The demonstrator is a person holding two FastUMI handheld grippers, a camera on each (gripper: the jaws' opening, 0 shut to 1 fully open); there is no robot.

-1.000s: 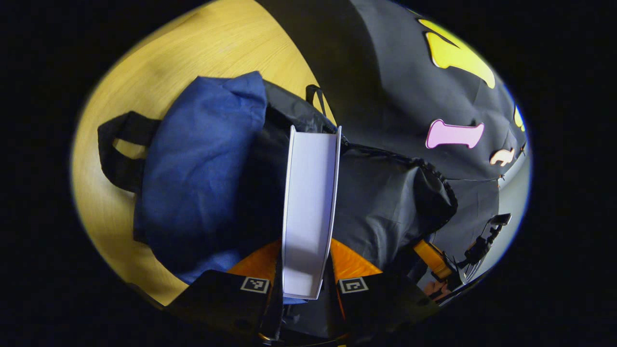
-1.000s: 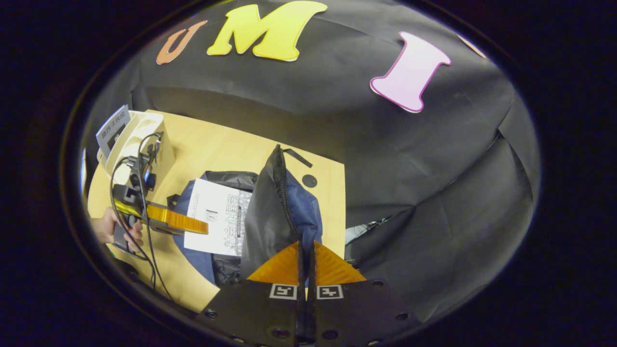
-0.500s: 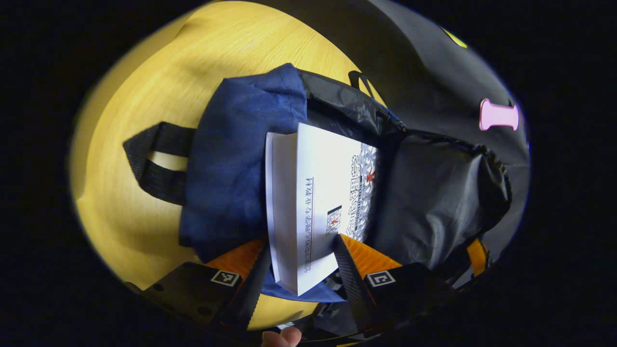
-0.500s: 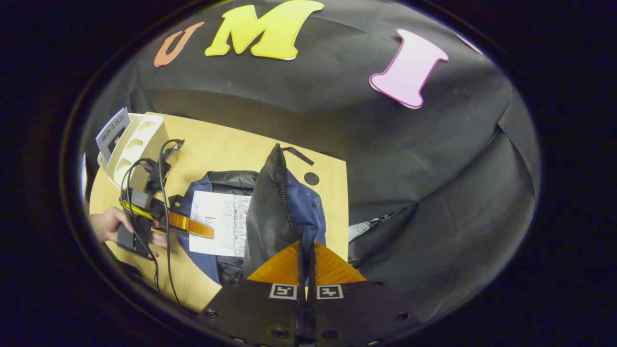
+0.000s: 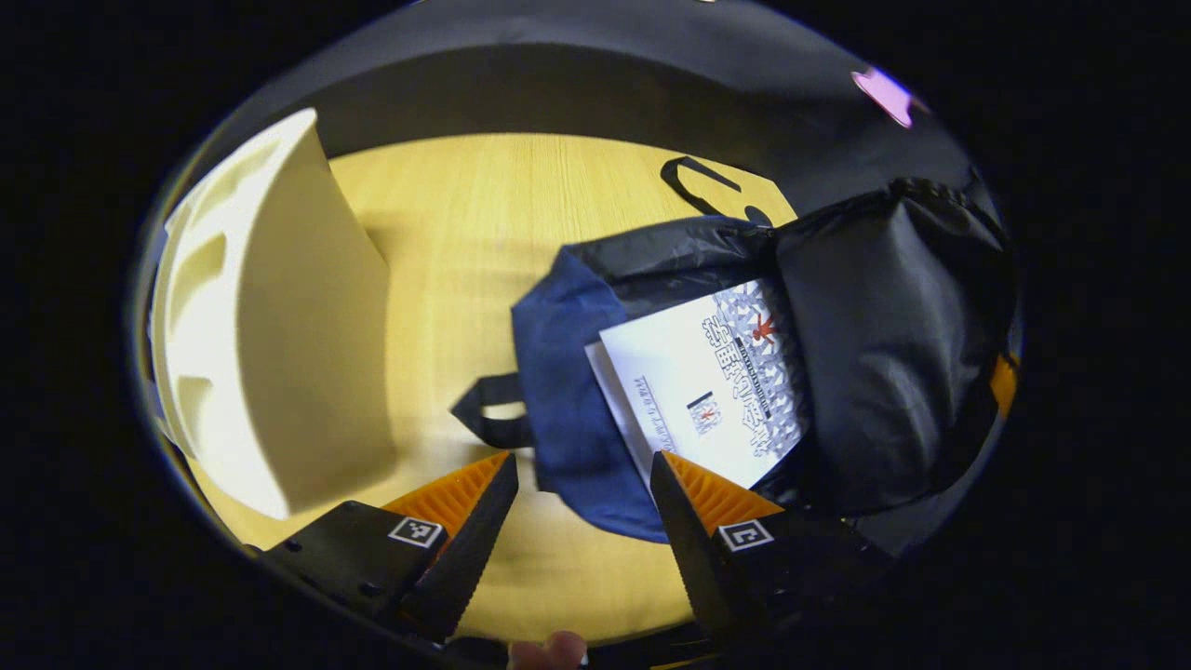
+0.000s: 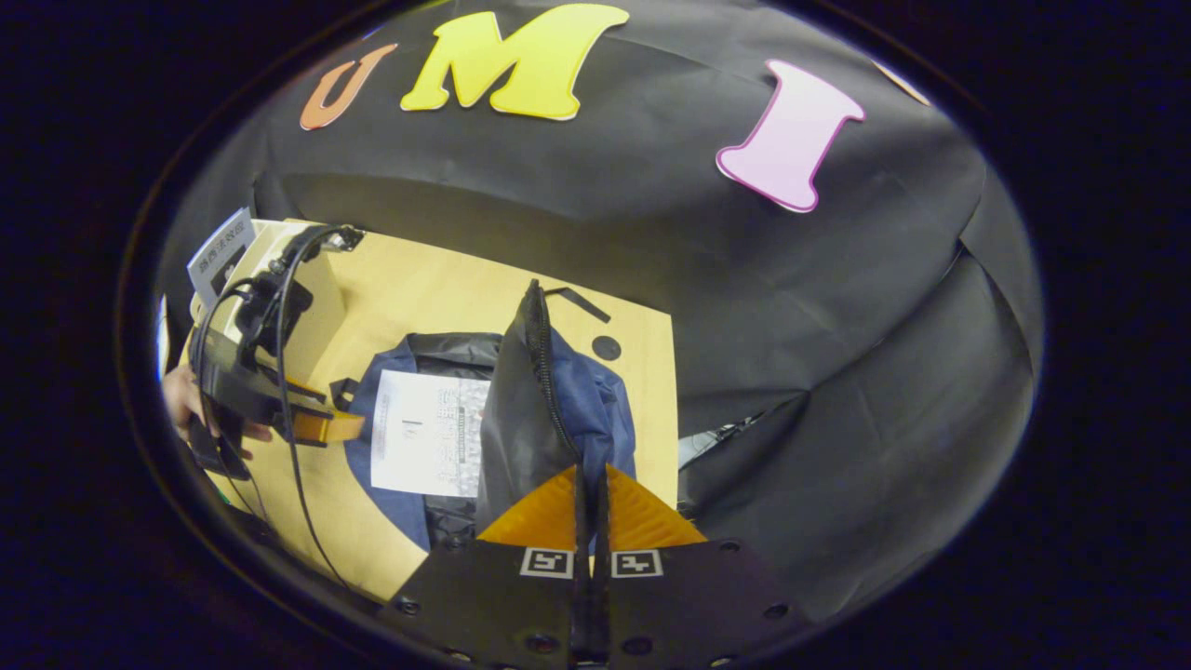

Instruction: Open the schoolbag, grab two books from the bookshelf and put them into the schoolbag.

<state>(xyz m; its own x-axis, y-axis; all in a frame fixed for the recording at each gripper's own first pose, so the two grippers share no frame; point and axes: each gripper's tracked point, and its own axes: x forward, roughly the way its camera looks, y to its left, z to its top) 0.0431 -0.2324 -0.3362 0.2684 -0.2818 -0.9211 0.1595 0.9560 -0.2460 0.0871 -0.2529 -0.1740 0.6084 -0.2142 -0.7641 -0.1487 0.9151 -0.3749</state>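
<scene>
Having just let go of the book, now lying in the bag, the left tool is backing off with fingers apart toward the bookshelf for a second one, while the right tool is keeping the flap pinched up.

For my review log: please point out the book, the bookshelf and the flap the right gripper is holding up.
book (image 5: 707,391), left gripper view, middle of its white cover.
bookshelf (image 5: 307,335), left gripper view, its flat side wall.
bag flap (image 6: 521,419), right gripper view, black lining beside the zipper.

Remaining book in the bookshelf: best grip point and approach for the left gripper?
Pinch the book's exposed top corner, which sticks up above the bookshelf. Come from above with the open left gripper, one finger on each cover: probably the only part clear of the shelf walls.
</scene>
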